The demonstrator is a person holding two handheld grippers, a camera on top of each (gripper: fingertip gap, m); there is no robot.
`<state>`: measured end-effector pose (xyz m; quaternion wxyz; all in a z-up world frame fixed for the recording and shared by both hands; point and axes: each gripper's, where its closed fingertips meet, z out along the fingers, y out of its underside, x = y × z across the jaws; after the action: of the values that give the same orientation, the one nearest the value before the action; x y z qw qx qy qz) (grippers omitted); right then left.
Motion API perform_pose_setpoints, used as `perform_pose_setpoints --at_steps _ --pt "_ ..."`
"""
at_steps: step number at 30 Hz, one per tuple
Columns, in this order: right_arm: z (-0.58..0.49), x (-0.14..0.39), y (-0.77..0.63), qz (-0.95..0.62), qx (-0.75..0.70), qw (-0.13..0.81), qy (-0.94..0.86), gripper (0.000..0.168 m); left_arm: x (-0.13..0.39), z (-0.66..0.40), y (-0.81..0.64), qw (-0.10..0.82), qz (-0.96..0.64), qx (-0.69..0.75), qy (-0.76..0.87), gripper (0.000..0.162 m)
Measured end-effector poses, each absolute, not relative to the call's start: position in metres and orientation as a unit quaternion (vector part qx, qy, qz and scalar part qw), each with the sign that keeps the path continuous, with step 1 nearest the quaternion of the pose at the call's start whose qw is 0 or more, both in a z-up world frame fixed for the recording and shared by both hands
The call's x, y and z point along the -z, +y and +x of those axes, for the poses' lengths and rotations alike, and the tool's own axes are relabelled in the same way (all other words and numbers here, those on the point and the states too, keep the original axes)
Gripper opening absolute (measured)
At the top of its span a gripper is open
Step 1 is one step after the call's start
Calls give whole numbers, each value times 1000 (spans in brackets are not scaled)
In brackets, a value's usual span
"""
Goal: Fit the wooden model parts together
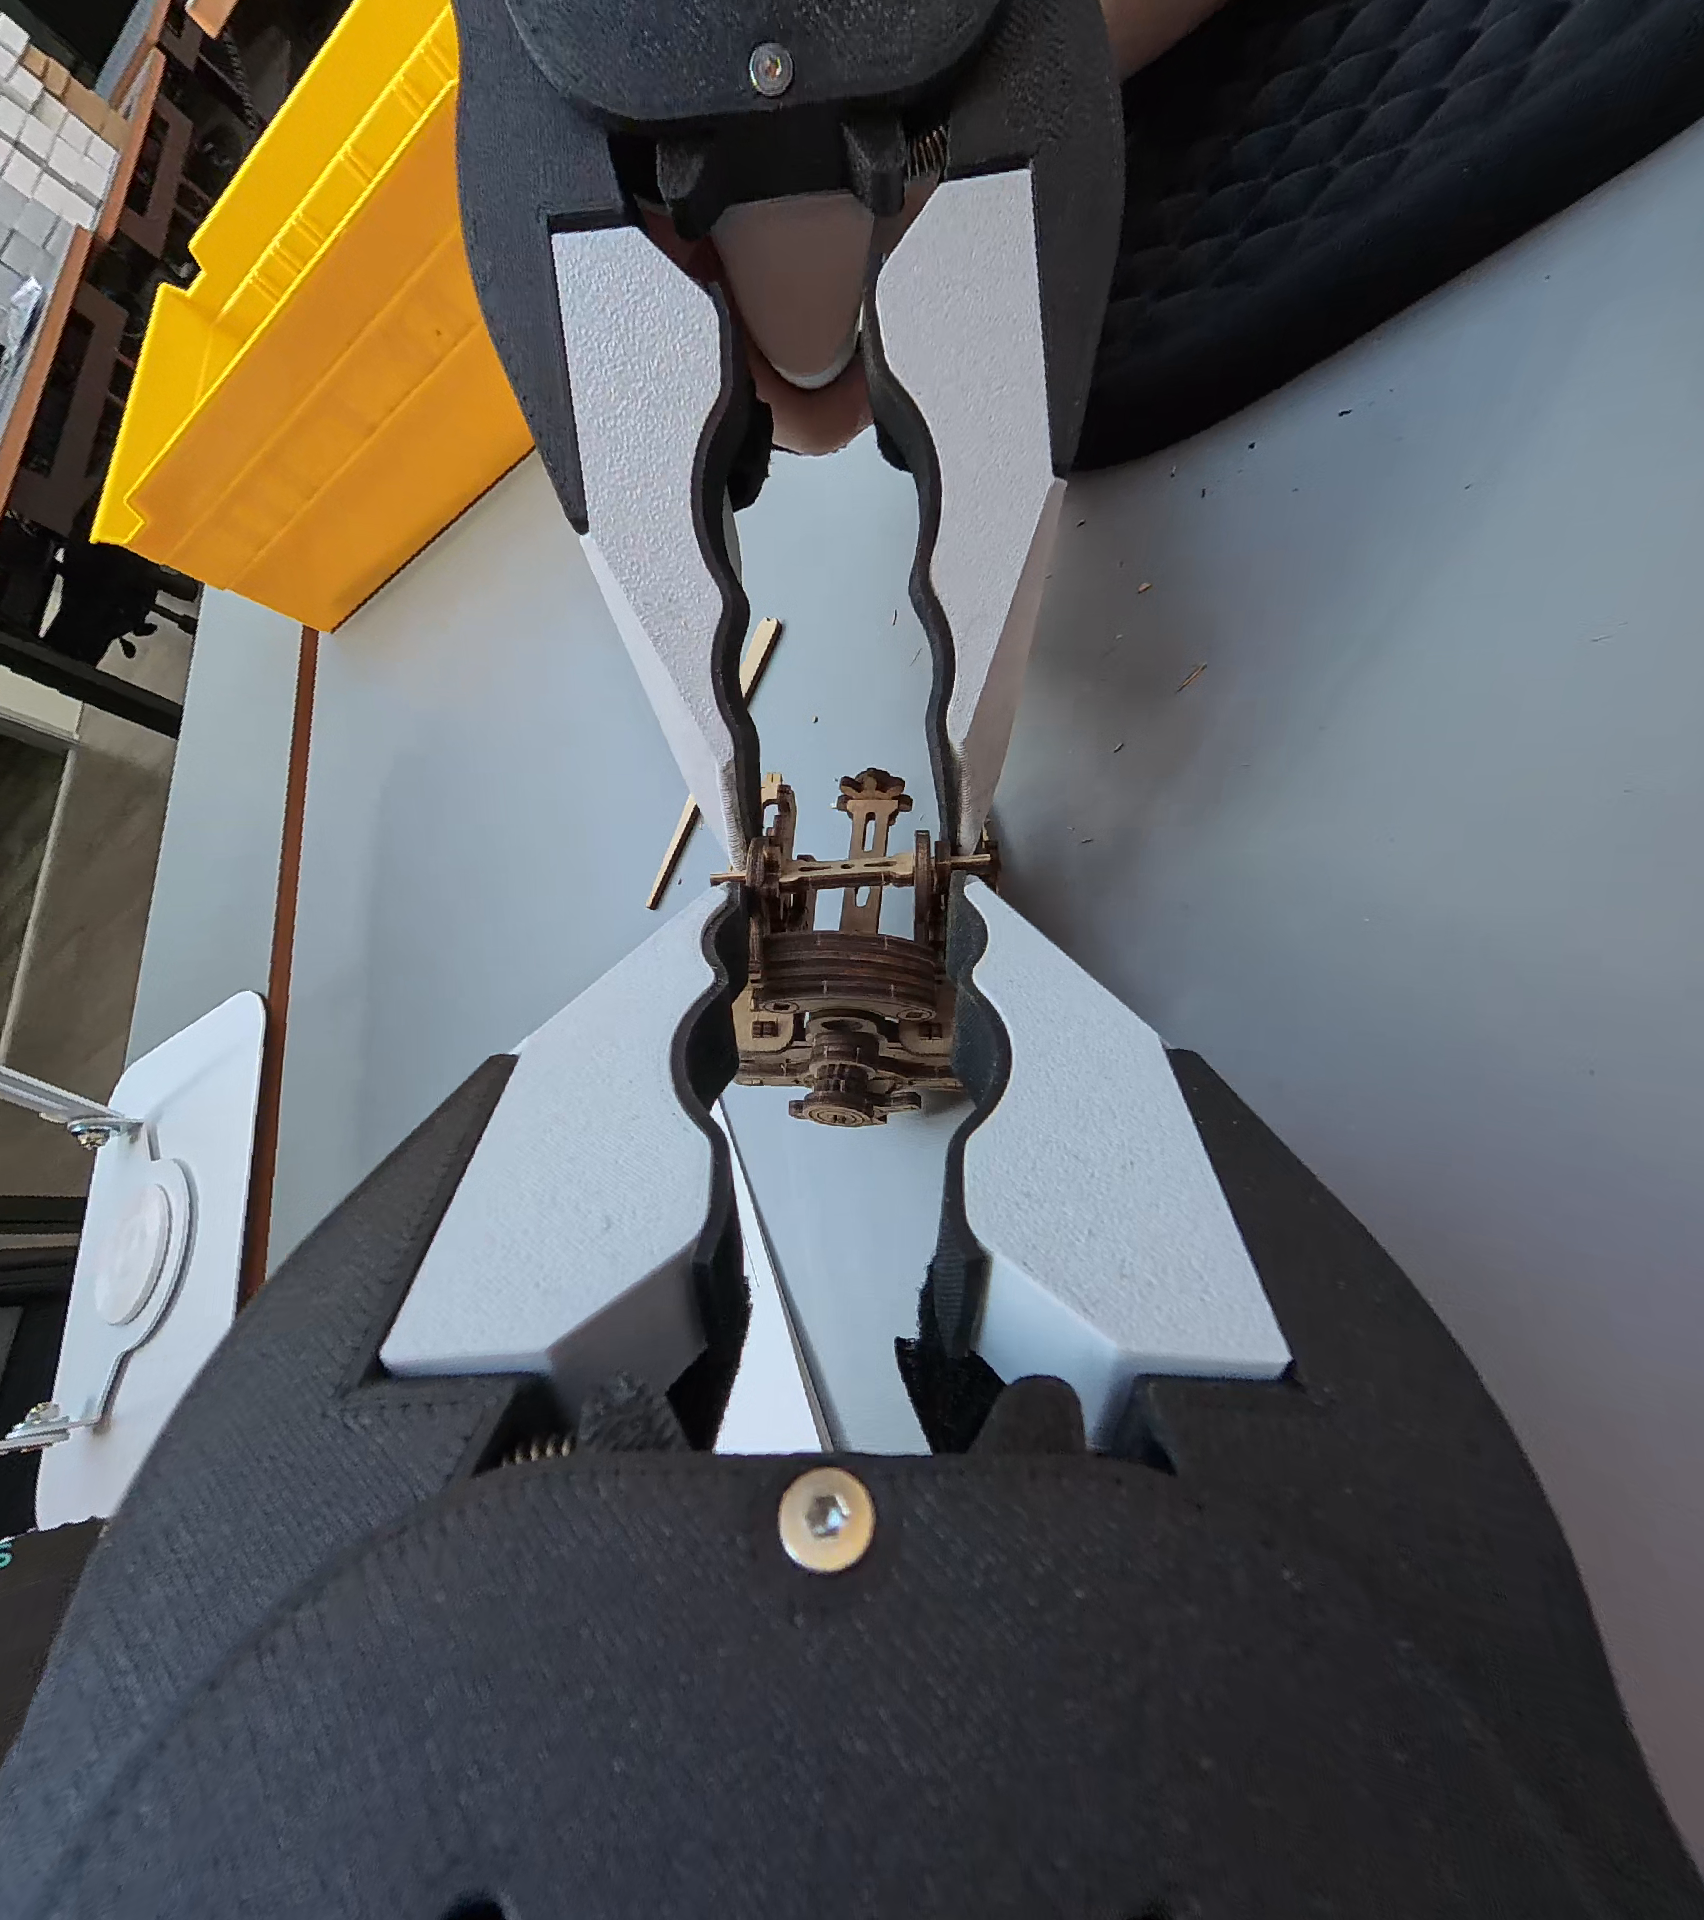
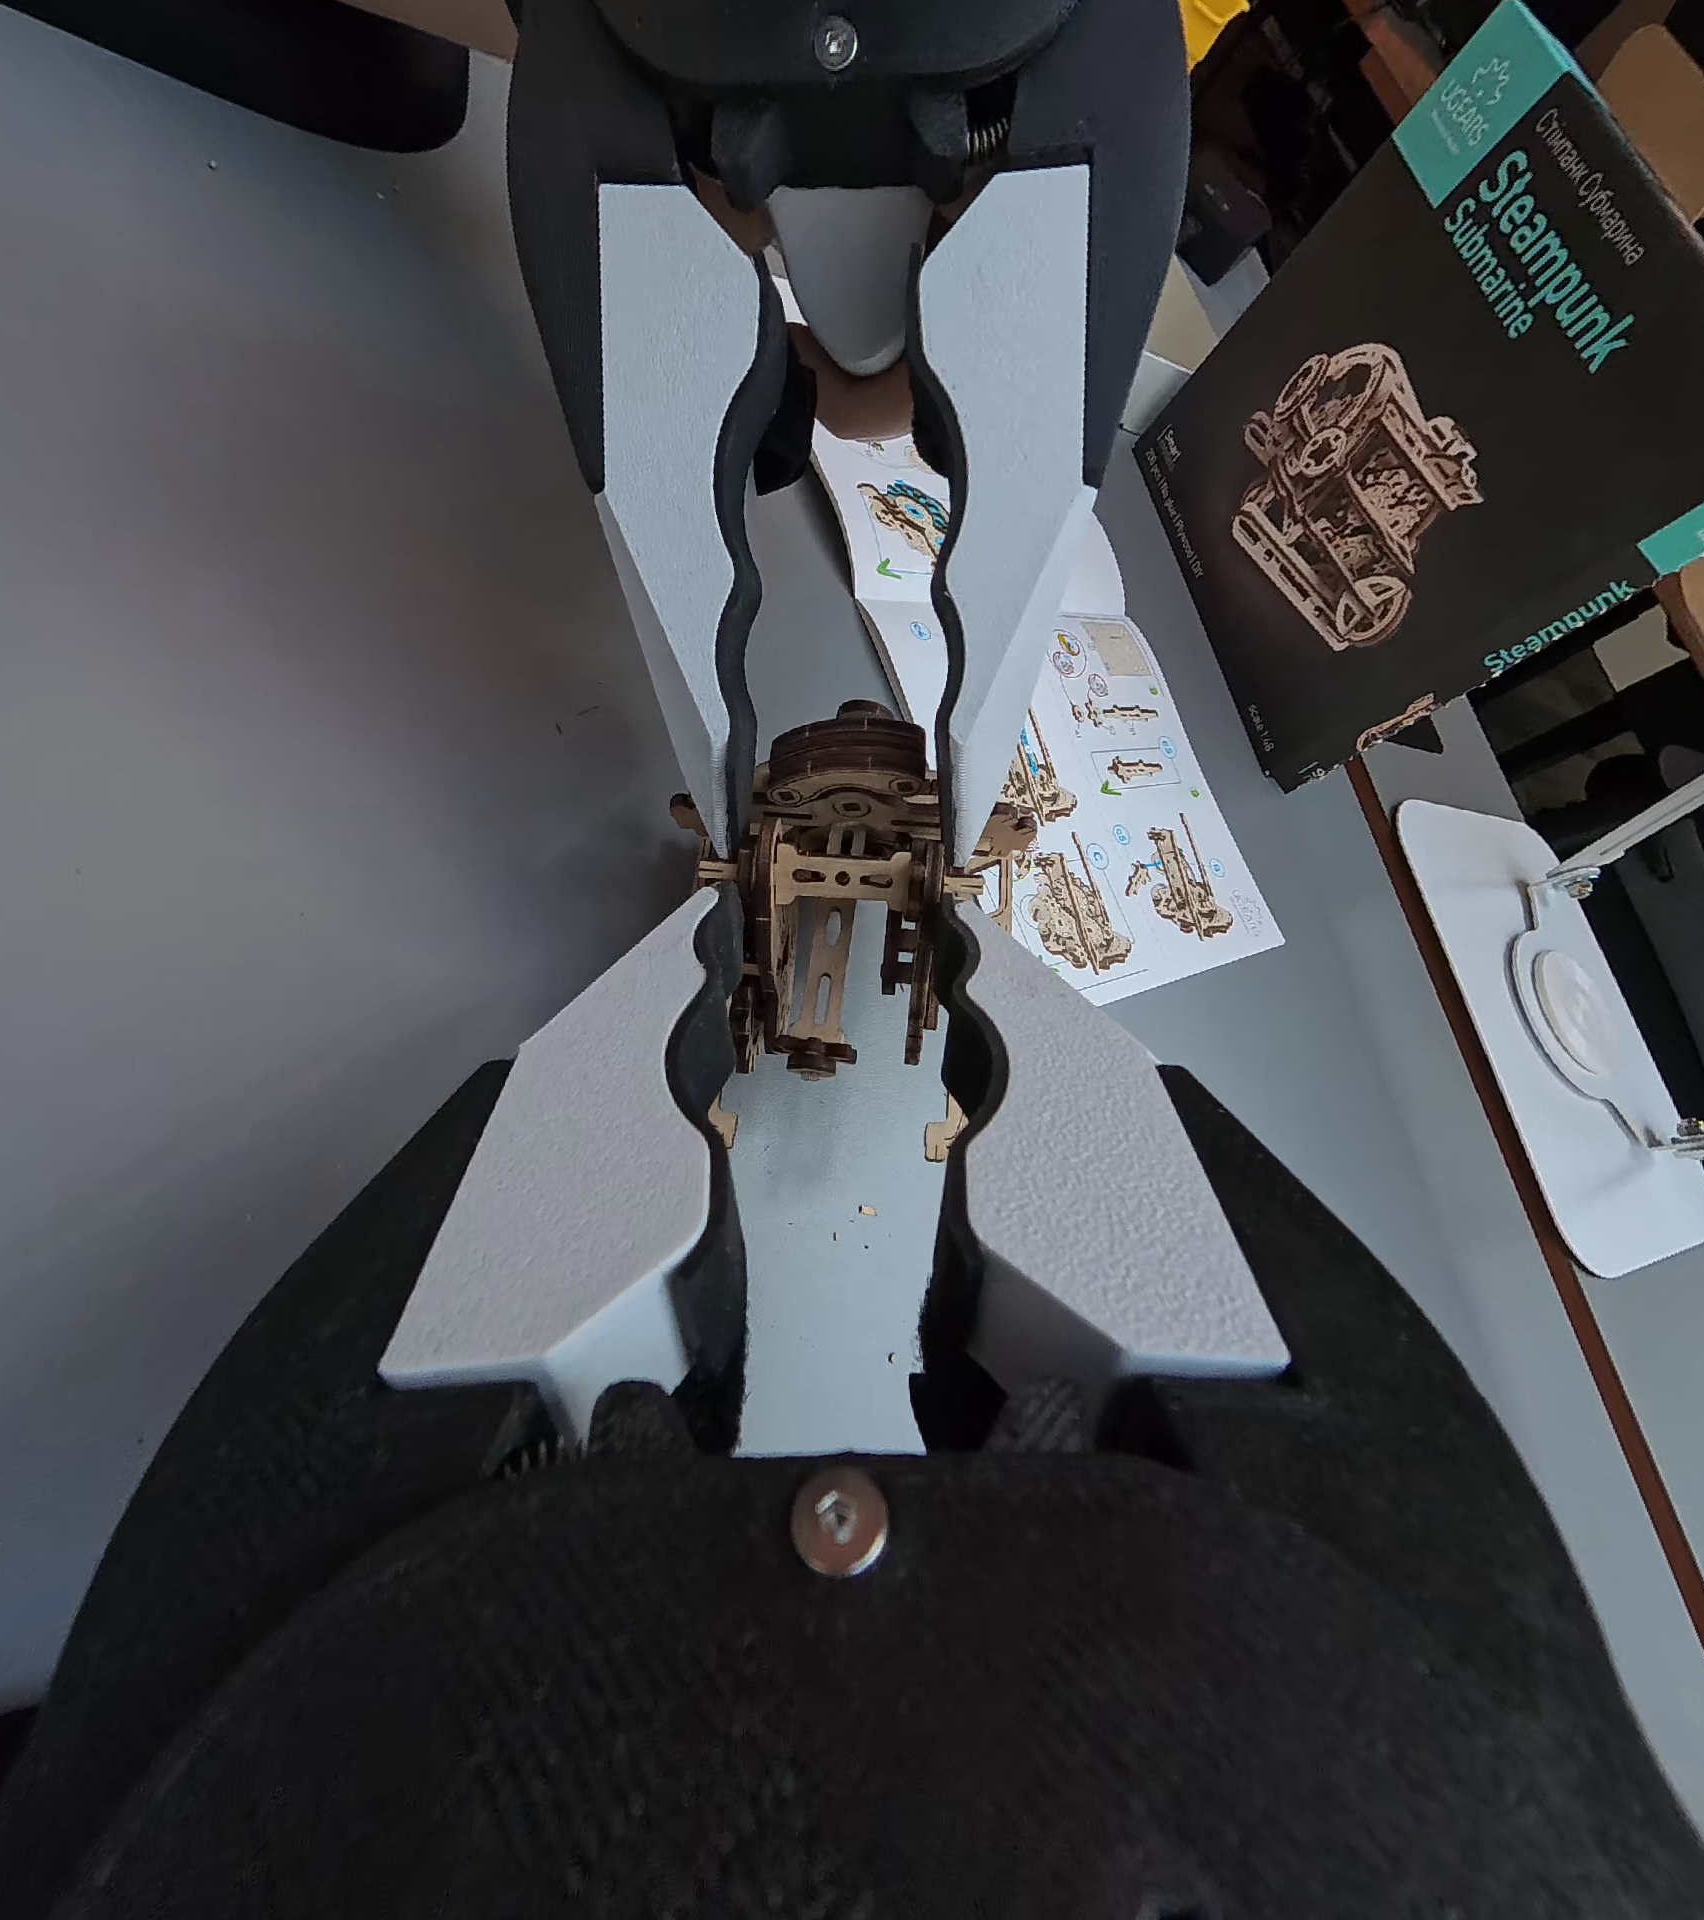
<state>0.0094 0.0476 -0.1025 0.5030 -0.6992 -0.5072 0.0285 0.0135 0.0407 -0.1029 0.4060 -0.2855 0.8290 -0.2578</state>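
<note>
A light-brown wooden model (image 1: 848,977) with a stacked-disc drum, gears and a cross axle hangs above the grey table (image 1: 1347,831). My left gripper (image 1: 853,935) is shut on its drum end. My right gripper (image 1: 853,831) faces it from the far side and is shut on the frame end, by the axle. In the right wrist view the model (image 2: 827,883) sits between my right gripper (image 2: 832,925) below and my left gripper (image 2: 840,821) above. The fingertips of both nearly meet. The model's sides are hidden behind the pads.
A yellow bin (image 1: 308,343) stands at the back left. Thin wooden sticks (image 1: 760,655) lie on the table beyond the model. An instruction sheet (image 2: 1118,810) and a dark model box (image 2: 1450,416) lie right. A white mount plate (image 2: 1554,1039) is clamped at the table edge. Less than 4 cm separates the two grippers' tips.
</note>
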Motion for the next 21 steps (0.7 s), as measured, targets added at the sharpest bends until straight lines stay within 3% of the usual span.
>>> perform_pose_setpoints --at_steps 21 --pt "13 104 48 -721 -42 491 -488 33 105 18 41 360 -324 268 833 35"
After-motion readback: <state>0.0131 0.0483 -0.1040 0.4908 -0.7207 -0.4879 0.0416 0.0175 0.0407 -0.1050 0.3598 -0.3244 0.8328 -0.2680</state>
